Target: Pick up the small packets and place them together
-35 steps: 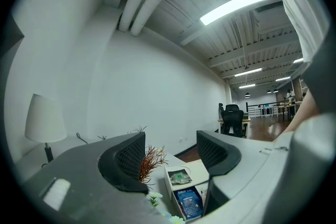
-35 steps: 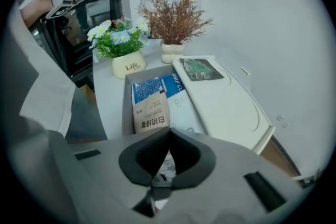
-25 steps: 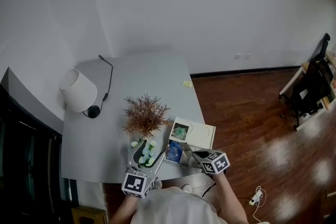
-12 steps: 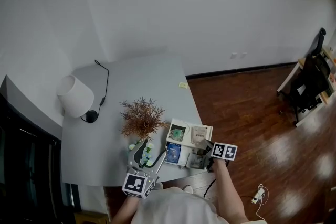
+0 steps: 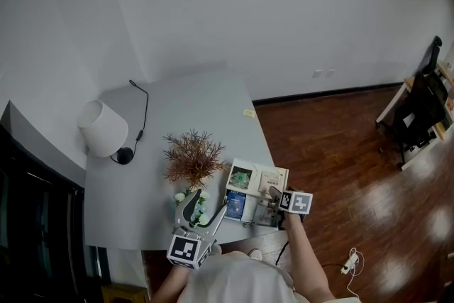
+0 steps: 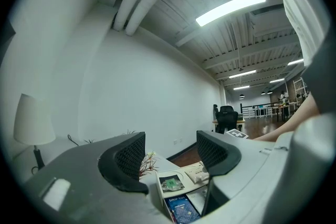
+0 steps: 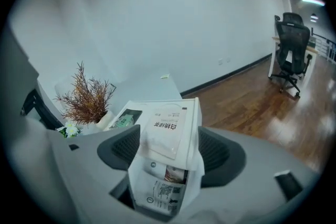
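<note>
Two claws were in view. Our right claw [image 7: 169, 140] had just been opening. Its jaws stood spread on either side of a white packet [image 7: 167, 128], which lay unpinched between them on the white box [image 5: 282, 172]. The packet's long axis ran along the claw's own line, toward the table's [image 5: 191, 103] far edge. Our left claw [image 6: 170, 148] hung spread with nothing between its jaws, at the table's near edge. The box sat at the table's near right corner, with a plant [image 5: 193, 156] just to its left and open grey top beyond.
</note>
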Demonstrator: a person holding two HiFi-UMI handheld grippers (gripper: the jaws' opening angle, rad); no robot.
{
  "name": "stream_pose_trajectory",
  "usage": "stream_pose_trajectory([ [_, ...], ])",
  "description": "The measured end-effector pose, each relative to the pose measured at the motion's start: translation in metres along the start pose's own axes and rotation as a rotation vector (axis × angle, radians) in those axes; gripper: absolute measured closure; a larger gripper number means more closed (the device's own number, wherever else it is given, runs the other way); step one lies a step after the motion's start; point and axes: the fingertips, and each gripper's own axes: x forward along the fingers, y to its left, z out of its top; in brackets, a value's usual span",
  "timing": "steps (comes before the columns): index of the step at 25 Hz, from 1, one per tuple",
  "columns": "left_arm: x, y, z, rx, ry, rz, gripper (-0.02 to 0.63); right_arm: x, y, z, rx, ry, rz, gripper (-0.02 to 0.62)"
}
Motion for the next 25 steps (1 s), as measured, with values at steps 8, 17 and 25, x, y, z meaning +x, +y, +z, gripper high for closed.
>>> stream_pose_trajectory([
  [8,0.007,-0.004,0.003,-0.032,-0.021,-0.026,0.312,-0.110,0.077,0.089,-0.309,-0.569,0.182,0.239],
  [17,0.018,-0.016,0.009,-0.017,-0.054,-0.090,0.314,-0.238,0.117,0.101,-0.501,-0.922,0.181,0.282],
  [25,0.023,-0.029,0.009,0.003,-0.049,-0.140,0.313,-0.238,0.106,0.078,-0.515,-0.855,0.098,0.284],
])
